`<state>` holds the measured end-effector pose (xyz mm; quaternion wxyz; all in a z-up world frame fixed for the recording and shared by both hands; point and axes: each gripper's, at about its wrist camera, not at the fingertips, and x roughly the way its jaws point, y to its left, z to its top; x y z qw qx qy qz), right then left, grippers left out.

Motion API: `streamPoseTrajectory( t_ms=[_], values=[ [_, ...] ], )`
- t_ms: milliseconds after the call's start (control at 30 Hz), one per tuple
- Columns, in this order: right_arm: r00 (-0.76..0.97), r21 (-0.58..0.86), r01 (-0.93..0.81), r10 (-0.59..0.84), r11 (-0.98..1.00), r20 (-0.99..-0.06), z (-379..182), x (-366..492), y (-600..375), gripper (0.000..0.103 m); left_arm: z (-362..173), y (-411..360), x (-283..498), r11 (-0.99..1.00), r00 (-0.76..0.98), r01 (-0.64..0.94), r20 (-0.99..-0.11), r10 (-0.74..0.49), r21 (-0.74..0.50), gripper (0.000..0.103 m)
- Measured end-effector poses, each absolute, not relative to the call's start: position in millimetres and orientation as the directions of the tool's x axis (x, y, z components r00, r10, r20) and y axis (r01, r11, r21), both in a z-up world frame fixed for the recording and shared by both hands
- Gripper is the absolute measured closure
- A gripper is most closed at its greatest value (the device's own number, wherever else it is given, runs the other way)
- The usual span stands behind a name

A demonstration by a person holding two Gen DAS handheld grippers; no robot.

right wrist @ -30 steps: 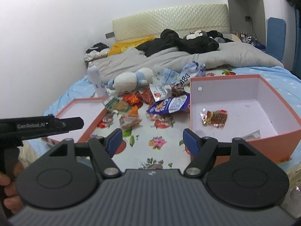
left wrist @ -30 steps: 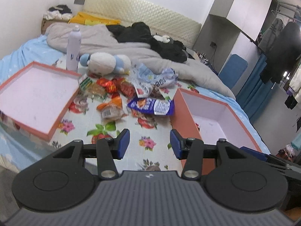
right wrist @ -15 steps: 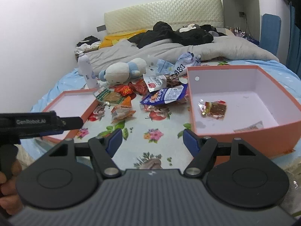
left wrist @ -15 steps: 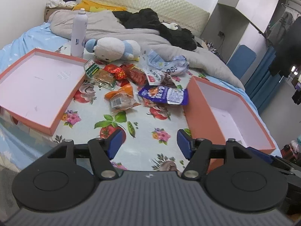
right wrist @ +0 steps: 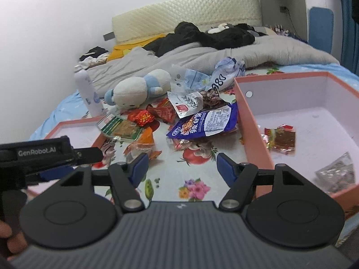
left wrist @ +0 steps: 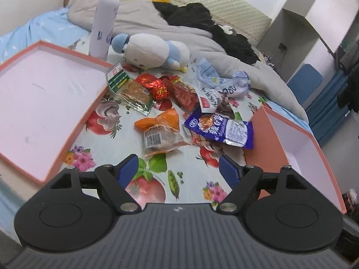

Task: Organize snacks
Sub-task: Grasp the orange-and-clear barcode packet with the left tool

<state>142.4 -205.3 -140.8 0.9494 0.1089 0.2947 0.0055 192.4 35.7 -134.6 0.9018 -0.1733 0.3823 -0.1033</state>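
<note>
Both hand-held grippers have closed in on the snack pile since the earlier frames, so the packets now fill more of each view. Left hand-held gripper [left wrist: 177, 168]: jaws have just been opening and stand spread, nothing between them, poised just short of the orange packet [left wrist: 160, 132]. Right hand-held gripper [right wrist: 180, 167]: jaws spread and empty, aimed at the flowered sheet [right wrist: 195, 188] near the blue pouch [right wrist: 205, 123].

Snack pile: lies on the bed between the shallow lid [left wrist: 40, 103] on the left and the deep box [right wrist: 246, 132] on the right, which already holds a red-and-gold packet [right wrist: 280, 137] and a grey packet [right wrist: 336, 174]. A plush toy [left wrist: 150, 52] and a spray bottle [left wrist: 102, 24] sit just behind the pile (neither is a snack).

Orientation: the orange packet's long axis runs roughly away from the left wrist camera, barcode end nearest, twisted orange end farthest. The blue pouch lies crosswise, its long axis pointing toward the deep box.

Risks: packets overlap, so a pinch on the orange one may drag its neighbour; slick, crinkled film may slip from the pads; the soft bed may yield under a press, letting flat packets slide away; two grippers converging on one small pile may collide.
</note>
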Motion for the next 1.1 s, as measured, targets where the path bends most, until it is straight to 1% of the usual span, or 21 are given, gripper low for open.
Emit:
streamPoseTrajectory(
  t_ms=[100,133,400,533,633,833,1000,1100],
  values=[
    [0.826,0.224,0.08,0.062,0.971,-0.561,-150,166,-204,0.034,-147,38,216,0.91,0.672,0.03,-0.665,-0.325,-0.414,0.021],
    [0.826,0.229,0.085,0.06,0.97,-0.561,-153,173,-204,0.037,-151,38,223,0.906,0.669,0.023,-0.667,-0.329,-0.423,0.021],
    [0.78,0.223,0.185,-0.005,0.957,-0.625,-192,237,-203,0.044,-189,36,282,0.889,0.621,-0.011,-0.7,-0.353,-0.458,0.021],
    [0.774,0.241,0.232,-0.028,0.942,-0.632,-207,259,-209,0.044,-203,30,301,0.893,0.612,0.009,-0.704,-0.361,-0.45,0.021],
    [0.772,0.216,0.248,-0.058,0.944,-0.633,-216,274,-209,0.044,-214,26,313,0.896,0.599,0.02,-0.712,-0.366,-0.444,0.021],
    [0.768,0.272,0.293,-0.056,0.916,-0.638,-230,294,-220,0.043,-228,17,327,0.913,0.602,0.06,-0.714,-0.356,-0.404,0.021],
    [0.77,0.265,0.295,-0.064,0.918,-0.635,-238,306,-219,0.042,-236,16,337,0.91,0.603,0.055,-0.713,-0.359,-0.412,0.022],
    [0.763,0.286,0.313,-0.061,0.906,-0.644,-243,312,-222,0.042,-240,16,341,0.91,0.6,0.055,-0.715,-0.359,-0.411,0.022]
  ],
)
